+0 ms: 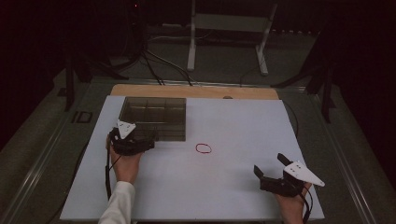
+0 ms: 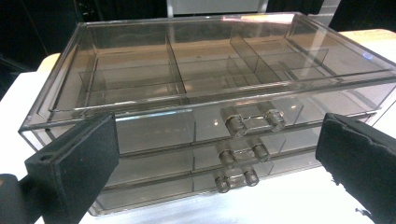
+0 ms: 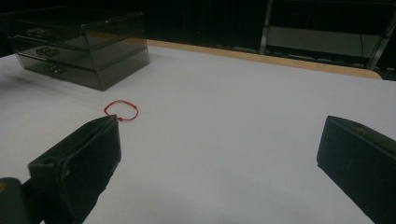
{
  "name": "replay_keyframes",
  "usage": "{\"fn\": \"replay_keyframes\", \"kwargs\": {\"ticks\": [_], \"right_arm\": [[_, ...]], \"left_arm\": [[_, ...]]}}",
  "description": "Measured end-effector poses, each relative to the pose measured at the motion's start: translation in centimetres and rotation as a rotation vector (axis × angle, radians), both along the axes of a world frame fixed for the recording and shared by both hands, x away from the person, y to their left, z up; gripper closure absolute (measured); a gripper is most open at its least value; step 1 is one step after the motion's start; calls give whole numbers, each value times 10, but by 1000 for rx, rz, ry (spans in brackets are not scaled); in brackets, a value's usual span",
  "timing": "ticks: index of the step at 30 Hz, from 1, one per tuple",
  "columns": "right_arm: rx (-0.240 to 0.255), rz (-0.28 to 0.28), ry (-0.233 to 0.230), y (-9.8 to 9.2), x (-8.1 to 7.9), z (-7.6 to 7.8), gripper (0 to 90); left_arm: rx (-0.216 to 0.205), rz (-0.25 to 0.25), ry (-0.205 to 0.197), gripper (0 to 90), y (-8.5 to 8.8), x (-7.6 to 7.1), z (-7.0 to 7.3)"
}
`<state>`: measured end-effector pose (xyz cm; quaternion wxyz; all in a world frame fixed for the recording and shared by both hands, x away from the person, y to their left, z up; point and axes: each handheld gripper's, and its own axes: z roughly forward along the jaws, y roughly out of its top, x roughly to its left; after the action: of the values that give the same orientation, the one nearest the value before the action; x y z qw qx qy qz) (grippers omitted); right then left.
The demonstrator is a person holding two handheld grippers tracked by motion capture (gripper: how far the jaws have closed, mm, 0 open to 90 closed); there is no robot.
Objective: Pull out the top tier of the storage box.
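Left tongs point(image 1: 140, 142) at the clear drawer box point(image 1: 154, 116), jaws spread wide.
The box sits upper left on the white bench point(image 1: 243, 186); right tongs point(image 1: 272, 168), also wide, hover lower right; a red band point(image 1: 203, 148) lies mid-frame.

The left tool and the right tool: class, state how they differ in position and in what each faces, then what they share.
The left tool sits right at the front of the clear drawer box, while the right tool is apart from it, near the table's front right. The left tool faces the box's three drawer handles; the right tool faces the red loop across bare table. Both are open and hold nothing.
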<state>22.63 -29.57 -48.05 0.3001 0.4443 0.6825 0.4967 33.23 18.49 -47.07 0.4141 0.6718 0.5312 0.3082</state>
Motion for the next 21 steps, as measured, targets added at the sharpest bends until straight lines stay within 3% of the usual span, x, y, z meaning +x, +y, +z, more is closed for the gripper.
{"fn": "replay_keyframes", "kwargs": {"ticks": [12, 21], "right_arm": [[4, -2, -1, -1, 0, 1, 0], [2, -1, -4, 0, 0, 1, 1]], "left_arm": [[12, 15, 13, 11, -5, 4, -4], [-8, -1, 39, 11, -6, 6, -11]]}}
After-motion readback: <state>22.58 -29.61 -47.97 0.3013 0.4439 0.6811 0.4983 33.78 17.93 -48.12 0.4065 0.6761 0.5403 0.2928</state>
